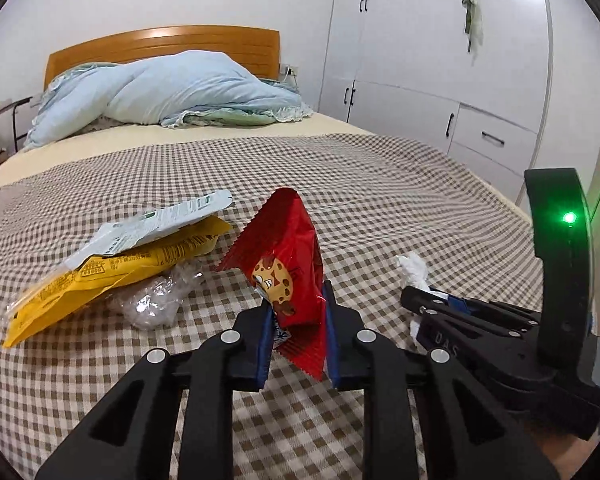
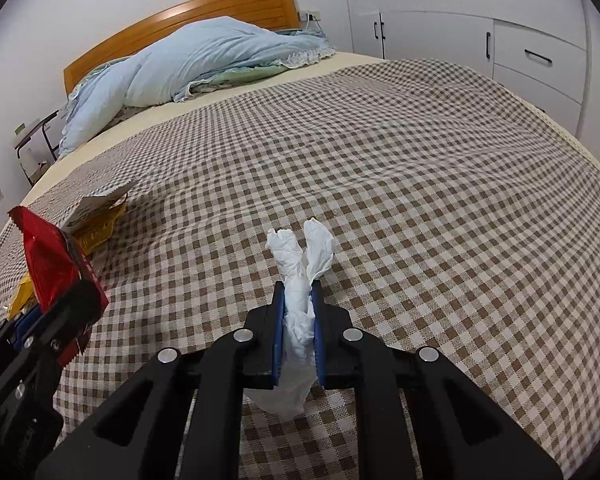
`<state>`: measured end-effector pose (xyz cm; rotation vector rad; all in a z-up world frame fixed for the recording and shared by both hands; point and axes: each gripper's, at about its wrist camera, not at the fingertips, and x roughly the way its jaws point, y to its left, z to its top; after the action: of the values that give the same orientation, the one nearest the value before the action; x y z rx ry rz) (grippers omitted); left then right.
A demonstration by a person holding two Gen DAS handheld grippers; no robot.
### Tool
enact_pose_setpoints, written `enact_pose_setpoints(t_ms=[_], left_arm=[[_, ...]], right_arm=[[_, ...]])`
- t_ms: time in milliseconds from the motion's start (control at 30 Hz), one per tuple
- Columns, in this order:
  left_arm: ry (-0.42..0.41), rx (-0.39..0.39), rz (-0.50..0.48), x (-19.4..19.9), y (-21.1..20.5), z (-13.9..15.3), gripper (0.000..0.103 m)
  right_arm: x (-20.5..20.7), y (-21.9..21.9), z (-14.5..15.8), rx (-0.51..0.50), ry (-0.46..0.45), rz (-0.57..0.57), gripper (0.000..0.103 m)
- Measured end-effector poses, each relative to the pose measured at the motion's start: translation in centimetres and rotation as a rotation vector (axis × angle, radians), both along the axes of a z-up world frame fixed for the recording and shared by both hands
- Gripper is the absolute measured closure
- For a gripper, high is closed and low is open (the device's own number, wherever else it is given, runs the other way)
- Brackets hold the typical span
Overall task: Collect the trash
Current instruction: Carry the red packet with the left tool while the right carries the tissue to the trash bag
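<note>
My left gripper (image 1: pixel 297 296) is shut on a red cookie wrapper (image 1: pixel 288 256), held upright above the checked bedspread (image 1: pixel 380 184); the same wrapper (image 2: pixel 48 264) shows at the left of the right wrist view. My right gripper (image 2: pixel 297 292) is shut on a crumpled white tissue (image 2: pixel 300 268), whose ends stick out past the blue pads. The right gripper (image 1: pixel 416 296) with its tissue (image 1: pixel 414 270) also appears at the right of the left wrist view. On the bed to the left lie a yellow packet (image 1: pixel 96 280), a white-green wrapper (image 1: pixel 160 224) on top of it, and clear crumpled plastic (image 1: pixel 156 300).
A pale blue duvet (image 1: pixel 168 92) is heaped against the wooden headboard (image 1: pixel 164 44). White wardrobe doors and drawers (image 1: pixel 440 60) line the right side of the bed. A small side table (image 1: pixel 4 120) stands at far left. The checked bedspread (image 2: pixel 420 180) stretches right of the tissue.
</note>
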<state>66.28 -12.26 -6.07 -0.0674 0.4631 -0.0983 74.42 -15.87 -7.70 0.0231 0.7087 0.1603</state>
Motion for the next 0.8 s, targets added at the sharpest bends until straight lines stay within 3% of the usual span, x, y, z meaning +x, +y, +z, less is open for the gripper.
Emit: enact_pose_setpoints(t_ms=[300,433,567,800], left_arm=[[-0.009,-0.069,-0.02,-1.9,1.9,0.1,0.084],[-0.044,-0.049,-0.005,-2.8,1.4,0.2,0.084],[-0.052,-0.039,0.001,-3.7,1.4,-2.7,0.084],[-0.061,-0.018,0.038,-6.4,1.4,-3.3,0.084]], right_arm=[[-1.6,0.5,1.2,-0.01,-0.036,0.026,0.091],[-3.1,0.8,2.1,-0.022,-0.094,0.04,0.091],[-5.2,1.6,2.9,-0.047,-0.16,0.073,0.091],[-8.9,0.7,4.0,-0.081,-0.214,0.094,0.091]])
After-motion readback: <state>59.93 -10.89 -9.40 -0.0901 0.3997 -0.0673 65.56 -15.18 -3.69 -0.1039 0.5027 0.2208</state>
